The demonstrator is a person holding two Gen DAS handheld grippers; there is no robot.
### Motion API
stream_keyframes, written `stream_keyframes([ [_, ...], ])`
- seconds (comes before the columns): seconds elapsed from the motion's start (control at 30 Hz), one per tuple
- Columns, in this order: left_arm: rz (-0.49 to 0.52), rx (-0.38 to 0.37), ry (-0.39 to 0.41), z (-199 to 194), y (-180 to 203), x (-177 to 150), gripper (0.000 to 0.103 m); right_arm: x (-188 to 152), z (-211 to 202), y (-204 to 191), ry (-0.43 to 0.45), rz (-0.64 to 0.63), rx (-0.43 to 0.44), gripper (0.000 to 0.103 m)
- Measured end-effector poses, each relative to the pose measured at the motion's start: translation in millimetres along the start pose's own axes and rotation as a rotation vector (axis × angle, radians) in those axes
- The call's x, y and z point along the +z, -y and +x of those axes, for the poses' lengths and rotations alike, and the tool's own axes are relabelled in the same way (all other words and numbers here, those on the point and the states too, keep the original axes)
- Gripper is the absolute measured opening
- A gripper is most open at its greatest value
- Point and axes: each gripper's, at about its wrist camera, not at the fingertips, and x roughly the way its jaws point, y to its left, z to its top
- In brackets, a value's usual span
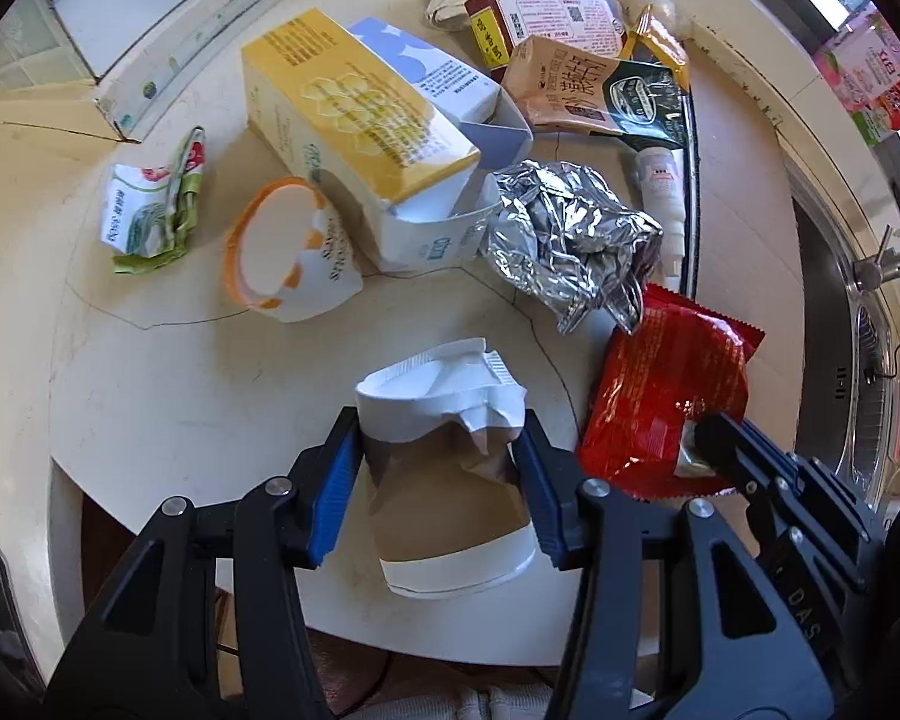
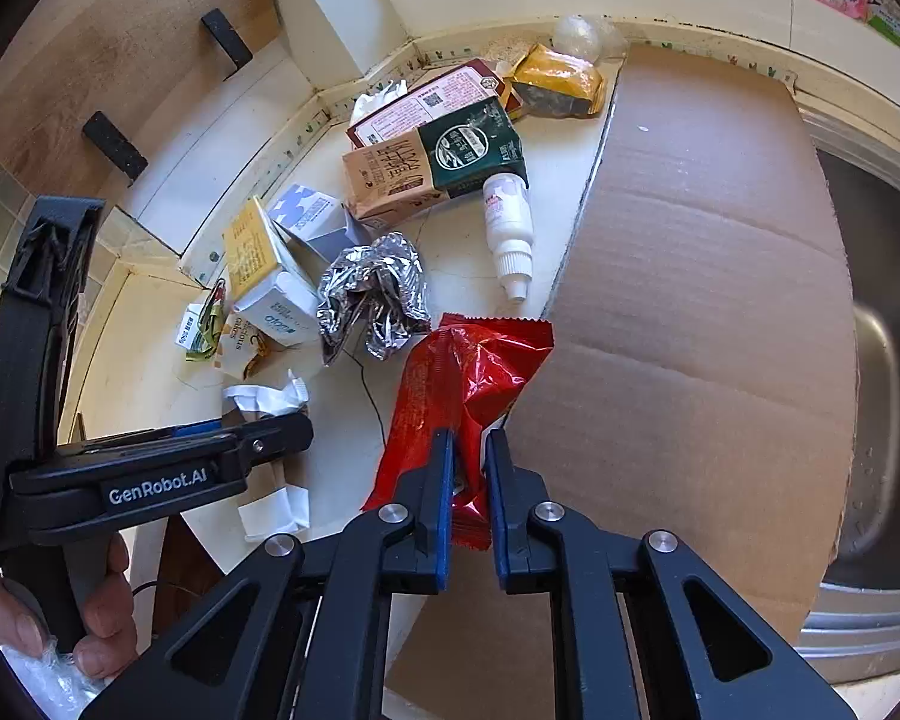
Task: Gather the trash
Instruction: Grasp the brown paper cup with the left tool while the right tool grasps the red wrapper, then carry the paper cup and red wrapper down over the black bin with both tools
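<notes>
Left wrist view. Left gripper (image 1: 435, 480): jaws closed on a crushed paper cup (image 1: 444, 468), blue pads against both its sides, the cup lying on its side at the counter's near edge. The squeeze looks meant to secure it for lifting.
Crumpled foil (image 1: 564, 240): landmark, mid-counter. Beyond and left of it, a yellow carton (image 1: 354, 114) lying on a blue-and-white carton (image 1: 414, 72); further left, an orange-rimmed cup (image 1: 282, 252) on its side. Just near-right of the foil, the red wrapper (image 1: 672, 396), its near corner pinched by the right gripper (image 1: 699, 441).

Right wrist view. Right gripper (image 2: 468, 480): jaws nearly together, clamped on the red wrapper's (image 2: 462, 396) lower end; a thin flat thing allows only an edge grip. Wrapper lies just near-right of the foil (image 2: 372, 300), overlapping the cardboard sheet (image 2: 702, 312). White bottle (image 2: 510, 234): right of and beyond the foil.
Surface: cream worn countertop (image 2: 150, 330), cardboard partly over a steel sink (image 2: 870, 360). Wooden cabinet fronts, tiled wall at left.
</notes>
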Motion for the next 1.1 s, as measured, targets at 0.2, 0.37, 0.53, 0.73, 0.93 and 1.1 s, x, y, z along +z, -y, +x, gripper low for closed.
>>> stream_keyframes([
  [0.2,0.057,0.006,0.059,-28,-9,-18,0.047,-15,-15,-17,0.03,0.001,-0.027,0.008],
  [0.37,0.119,0.005,0.103,-54,-24,-38,0.047,-40,-41,-41,0.085,0.001,-0.055,0.008],
  [0.53,0.17,0.001,0.144,-89,-58,-77,0.047,-73,-63,-73,0.128,0.007,-0.086,0.008],
  [0.73,0.204,-0.01,0.189,-126,-89,-131,0.047,-126,-87,-116,0.163,0.002,-0.109,0.007],
  [0.93,0.252,-0.001,0.209,-136,-112,-186,0.047,-189,-94,-152,0.159,-0.021,-0.141,0.007],
  [1.1,0.281,0.016,0.175,-113,-127,-218,0.047,-238,-76,-166,0.113,-0.012,-0.154,0.007],
])
